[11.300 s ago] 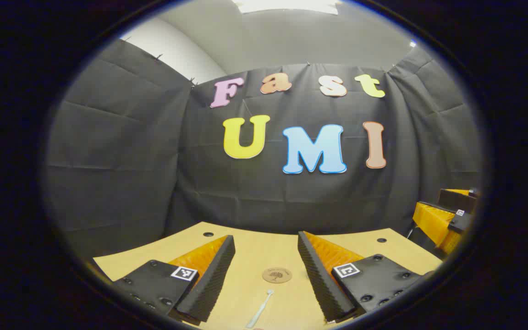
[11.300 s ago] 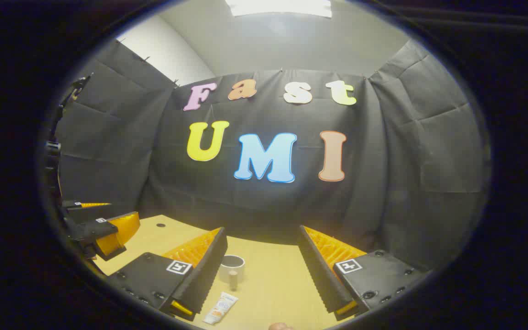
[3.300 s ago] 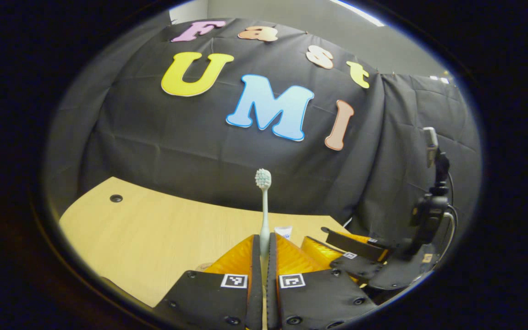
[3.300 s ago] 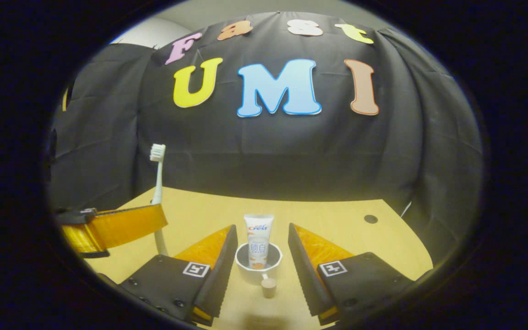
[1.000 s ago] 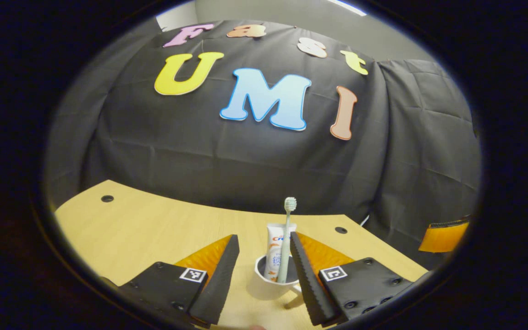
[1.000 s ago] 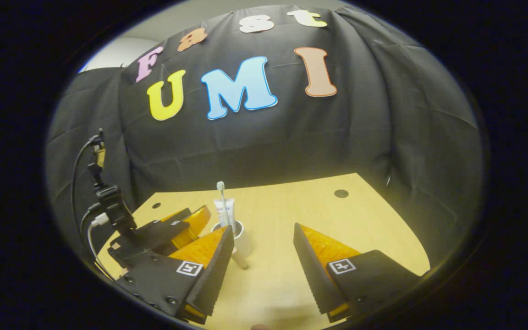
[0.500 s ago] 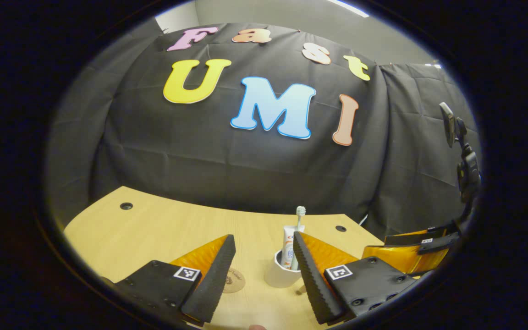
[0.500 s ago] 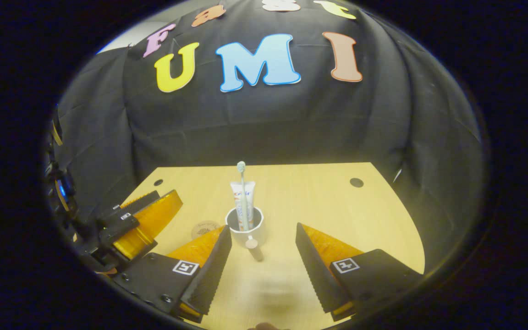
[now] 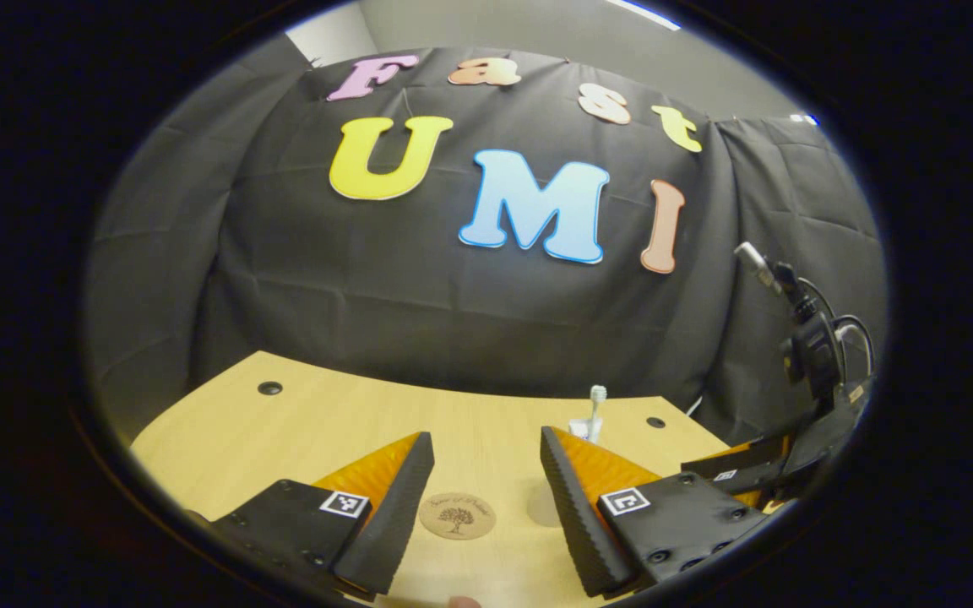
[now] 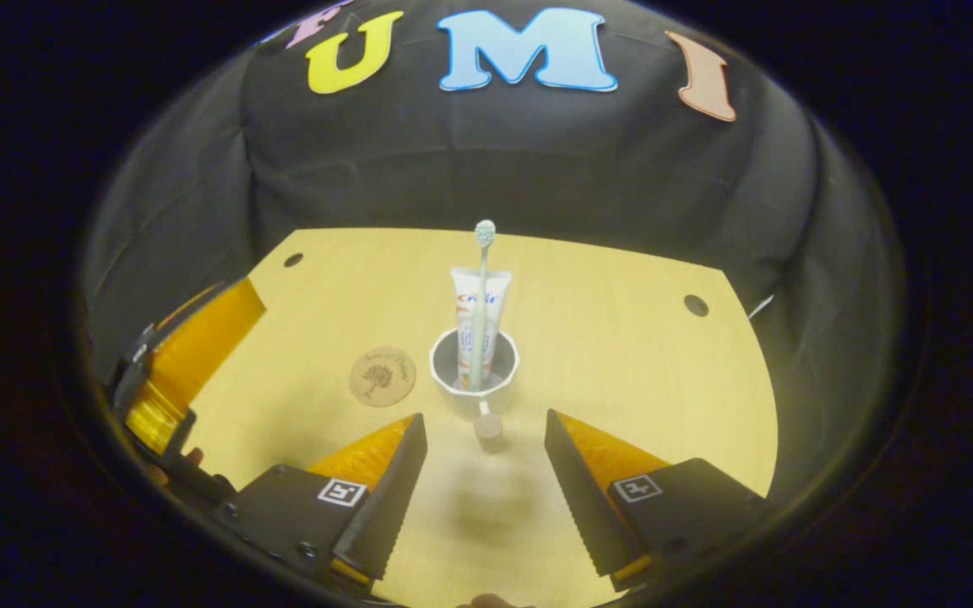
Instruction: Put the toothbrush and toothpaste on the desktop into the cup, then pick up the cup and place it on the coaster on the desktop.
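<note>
With brush and paste both standing in the cup, I judge the loading done and the cup's lift to the coaster the step in hand. Through the left gripper view, my left gripper is spread wide and holds nothing, low over the desk; the coaster lies flat between its fingers, close in. Past the right finger I see just the brush head and a bit of the paste top, the cup itself hidden behind that finger. Farther right sits the right gripper with its camera mast. Through the right gripper view, my right gripper is also wide and empty, looking down on the cup, which stands upright just beyond its fingertips with its handle pointing at me, between the fingers. Brush and paste lean on the far rim. The coaster lies just left of the cup, apart from it, and the left gripper waits at the left edge. Next I would ease the right gripper forward, close on the handle or the cup wall, lift level so nothing tips, and shift left onto the coaster.
</note>
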Demonstrator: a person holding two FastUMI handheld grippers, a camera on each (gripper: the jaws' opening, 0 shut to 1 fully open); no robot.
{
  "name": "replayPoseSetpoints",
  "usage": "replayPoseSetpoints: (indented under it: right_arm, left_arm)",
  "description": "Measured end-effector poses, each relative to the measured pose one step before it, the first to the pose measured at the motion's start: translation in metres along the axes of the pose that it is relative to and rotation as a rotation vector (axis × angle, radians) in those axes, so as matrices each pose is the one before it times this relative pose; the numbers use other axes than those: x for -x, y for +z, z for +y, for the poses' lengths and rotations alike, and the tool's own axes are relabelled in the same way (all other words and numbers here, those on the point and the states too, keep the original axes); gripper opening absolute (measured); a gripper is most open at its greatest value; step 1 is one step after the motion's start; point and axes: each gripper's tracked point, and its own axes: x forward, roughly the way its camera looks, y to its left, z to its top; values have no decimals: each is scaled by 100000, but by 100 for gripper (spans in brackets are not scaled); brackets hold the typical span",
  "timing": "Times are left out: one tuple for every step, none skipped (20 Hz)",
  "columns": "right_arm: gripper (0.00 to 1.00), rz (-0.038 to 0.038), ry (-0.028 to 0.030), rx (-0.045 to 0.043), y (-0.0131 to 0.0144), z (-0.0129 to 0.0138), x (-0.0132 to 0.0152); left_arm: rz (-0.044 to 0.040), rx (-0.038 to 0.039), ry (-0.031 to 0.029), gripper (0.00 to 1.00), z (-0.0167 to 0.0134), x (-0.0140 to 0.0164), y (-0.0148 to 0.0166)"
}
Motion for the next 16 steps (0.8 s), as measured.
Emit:
replayPoseSetpoints:
  right_arm:
    - [91, 2448, 65, 1704, -293, 59, -480]
    - [91, 2133, -180, 1730, -355, 226, -422]
    - [91, 1828, -32, 1922, -142, 100, -323]
    - [91, 1750, -705, 1706, -83, -89, -372]
    - [91, 1818, -257, 1408, -48, -73, -562]
    - [91, 2240, -546, 1525, -8, -143, -1110]
    - [91, 2553, -179, 1501, -90, -108, -780]
    - [91, 2321, -90, 1696, -214, -11, -967]
    - [91, 2863, 15, 2248, -11, -103, -903]
    - [89, 1629, 184, 1444, 93, 13, -609]
    - [89, 2115, 223, 1128, -156, 45, -600]
    - [89, 1742, 631, 594, -41, 72, -480]
    - [89, 1878, 377, 252, -20, 69, -468]
    - [91, 2355, 444, 540, -94, 3, -267]
    - [89, 2165, 152, 868, -72, -8, -361]
    - [89, 2014, -170, 1252, -2, -109, -253]
  left_arm:
    - [-592, -966, 779, 84, 228, 272, 289]
    - [-197, -761, 881, 83, 287, 252, 190]
    - [-58, -405, 363, 84, 127, 211, 167]
    - [-143, -364, 565, 88, 153, 189, 159]
    - [-367, -361, 711, 91, 217, 229, 228]
    - [-770, -452, 1144, 90, 368, 253, 419]
    - [-688, -109, 541, 90, 112, 280, 241]
    - [-495, 25, 335, 91, 100, 132, 267]
    - [-726, 398, 149, 91, 80, 103, 174]
    - [0, 260, 103, 91, -28, 31, 39]
    - [52, 215, 297, 91, 126, -12, -61]
    - [161, 406, -352, 91, -66, -63, 2]
    - [323, 314, 56, 91, -3, -94, -166]
    - [337, 360, -304, 91, -52, -62, -196]
    - [452, 236, 141, 91, 3, -60, -159]
    - [-22, 385, 325, 91, 131, -37, -13]
